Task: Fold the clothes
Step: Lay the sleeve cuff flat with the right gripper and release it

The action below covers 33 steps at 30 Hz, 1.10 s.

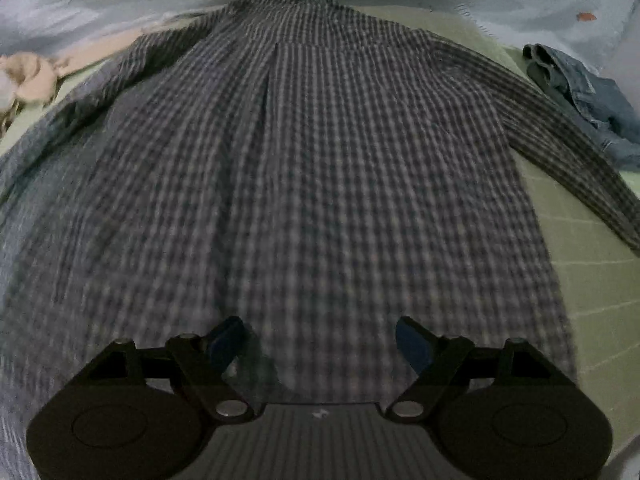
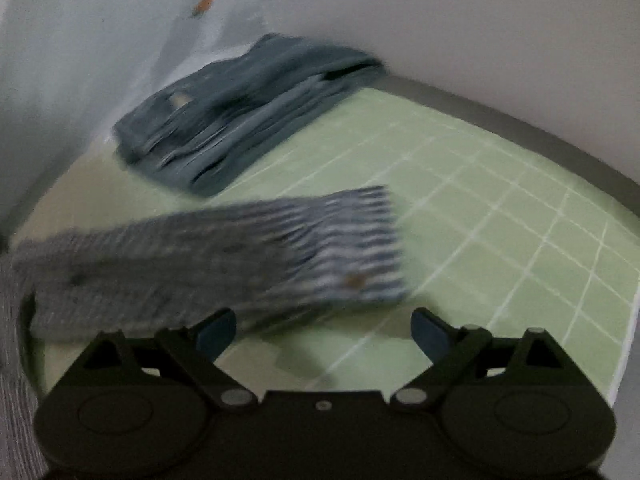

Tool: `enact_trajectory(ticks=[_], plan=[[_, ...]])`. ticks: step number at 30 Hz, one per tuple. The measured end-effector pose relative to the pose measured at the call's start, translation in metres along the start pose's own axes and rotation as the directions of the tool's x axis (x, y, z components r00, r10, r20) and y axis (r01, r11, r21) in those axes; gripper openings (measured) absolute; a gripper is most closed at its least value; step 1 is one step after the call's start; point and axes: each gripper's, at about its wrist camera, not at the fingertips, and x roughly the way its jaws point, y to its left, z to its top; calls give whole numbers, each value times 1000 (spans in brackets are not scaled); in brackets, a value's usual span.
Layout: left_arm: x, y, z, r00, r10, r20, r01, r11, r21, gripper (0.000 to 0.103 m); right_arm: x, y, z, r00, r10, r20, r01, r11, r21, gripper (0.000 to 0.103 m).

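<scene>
Left wrist view: beige garment [image 1: 30, 76] at 9 o'clock; checked shirt [image 1: 312, 168] spread flat, back up, on green grid mat [image 1: 592, 280]; jeans [image 1: 592, 100] at 2 o'clock. Left gripper [image 1: 320, 344] released, above shirt hem, nothing between pads. Right wrist view: shirt sleeve cuff [image 2: 352, 248] at 12 o'clock of right gripper [image 2: 324, 330], released, empty; folded jeans at 11 o'clock.

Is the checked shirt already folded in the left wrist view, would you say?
No, the checked shirt lies spread flat, both sleeves stretched out sideways.
</scene>
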Motion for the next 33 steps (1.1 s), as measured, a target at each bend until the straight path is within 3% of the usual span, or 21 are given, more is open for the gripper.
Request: enact_trajectory(ticks=[4,6,8,11,13,16,19,22,27,31,33], plan=[[-12,-19,-20,999,27,-20,-27,1000,6,84,16,-4,14,1000,14,-3,-15,999,-38,94],[-13,-26,-26,999,35,-31,-35,999,5,85,21,0,19,1000,5,-4,-5,996,-85,86],[-13,-31,-30,998,40,-38,-40,999,4,85,22,6,21,1000,-19,7,20,987,-158,50],[-13,-39,-36,998,41,-49,-41,999,2,86,24,10,25,1000,-7,-3,6,972,-236,34],[-14,-43,-38,998,34,-53,-34,999,6,86,26,9,29,1000,-11,-2,9,959,-283,30],[-25,-38,-39,999,12,-39,-12,1000,-6,86,32,3,39,999,-45,11,47,960,-275,34],[-41,-20,-42,1000,15,-12,-15,1000,-19,86,31,2,43,995,-91,28,95,957,-274,56],[-52,14,-47,997,71,11,-70,996,-46,86,13,9,31,993,-111,44,119,958,-262,78],[-62,94,-51,981,191,35,-185,975,-120,86,-31,41,-27,1000,-4,-17,-2,959,-282,82],[-61,176,-49,948,317,38,-309,941,-135,86,-65,95,-95,985,132,-109,-164,911,-379,87],[-62,219,-48,931,362,36,-353,922,-158,86,-80,124,-128,982,139,-131,-183,885,-428,90]])
